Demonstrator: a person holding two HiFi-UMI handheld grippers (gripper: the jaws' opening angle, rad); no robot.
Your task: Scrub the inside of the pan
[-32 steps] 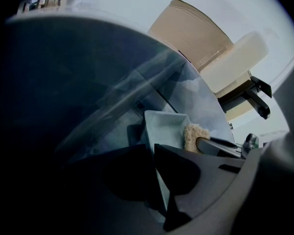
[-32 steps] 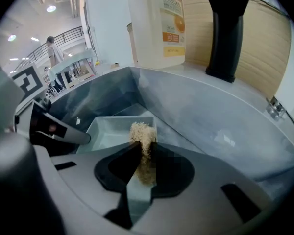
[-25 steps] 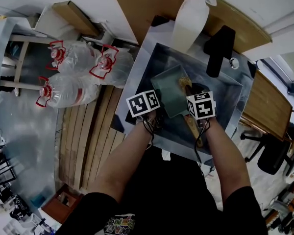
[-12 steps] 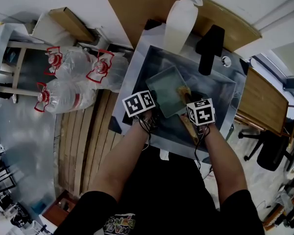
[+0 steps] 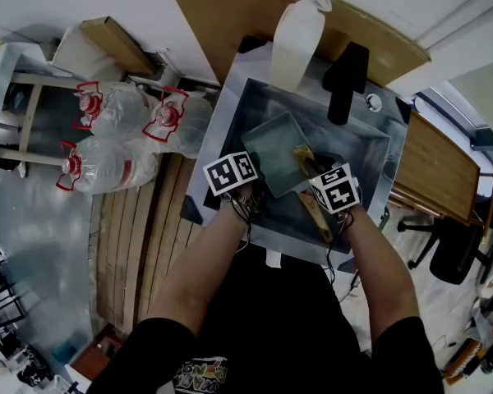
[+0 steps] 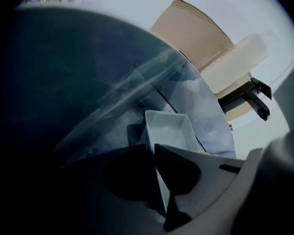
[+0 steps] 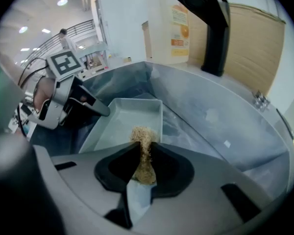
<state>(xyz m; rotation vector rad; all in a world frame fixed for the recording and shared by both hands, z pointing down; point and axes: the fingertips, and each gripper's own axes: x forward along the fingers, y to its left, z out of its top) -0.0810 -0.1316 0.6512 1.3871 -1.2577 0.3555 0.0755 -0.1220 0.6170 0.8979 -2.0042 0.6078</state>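
My left claw [image 6: 154, 151] clamps the near rim of the pan [image 6: 172, 129] in the sink [image 5: 370, 150], so my right claw [image 7: 146, 146], pinched on the brush [image 7: 143, 133], should press the bristles flat across its floor and into the corners

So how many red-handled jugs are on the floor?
3 jugs: two side by side left of the sink, the third beside them, nearer the person. Others may be hidden.
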